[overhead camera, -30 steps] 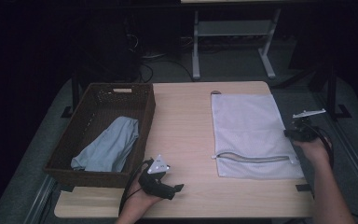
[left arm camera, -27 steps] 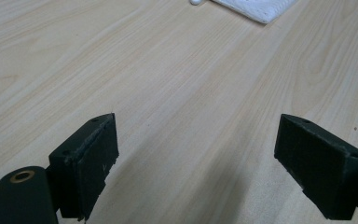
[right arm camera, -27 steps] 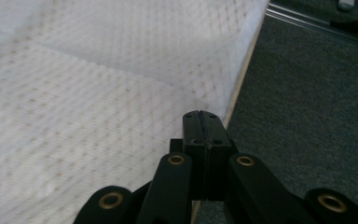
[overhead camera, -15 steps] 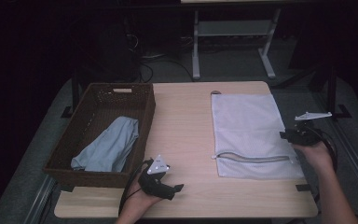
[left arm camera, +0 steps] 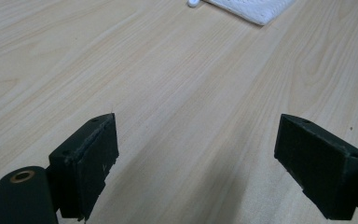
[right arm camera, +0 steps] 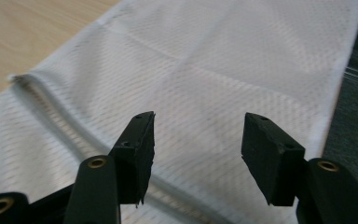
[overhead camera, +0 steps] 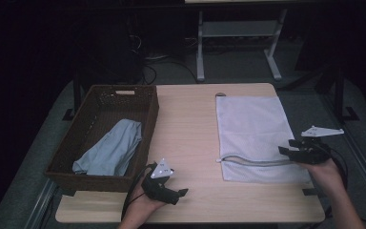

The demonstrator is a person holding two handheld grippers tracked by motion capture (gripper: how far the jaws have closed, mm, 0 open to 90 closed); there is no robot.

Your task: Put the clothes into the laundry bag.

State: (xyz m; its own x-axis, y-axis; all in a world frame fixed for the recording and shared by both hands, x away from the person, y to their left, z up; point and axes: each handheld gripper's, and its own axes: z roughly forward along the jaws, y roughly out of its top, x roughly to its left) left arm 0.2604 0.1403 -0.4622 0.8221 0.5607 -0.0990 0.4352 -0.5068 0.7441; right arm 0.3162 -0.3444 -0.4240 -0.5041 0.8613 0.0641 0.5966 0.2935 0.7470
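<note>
Right now the right gripper [overhead camera: 286,151] hangs over the right edge of a white mesh bag [overhead camera: 252,129] lying flat on the table [overhead camera: 190,129], near its zip [overhead camera: 255,161], which runs across the bag's near end. In the right gripper view its jaws stand about half open w/ nothing between them, the mesh [right arm camera: 205,70] just below; they've just been opening, and no cloth is caught in them. The bag sits on the right half of the table, its far end by the table's back edge, its near end well short of the front edge. The left gripper [overhead camera: 178,193] rests low at the front of the table, just beside the near right corner of a brown wicker basket [overhead camera: 102,98]; jaws wide apart, empty, over bare wood w/ a corner of the bag [left arm camera: 256,9] farther off. Inside the basket lies a light blue cloth [overhead camera: 112,150], crumpled, toward the near end.
</note>
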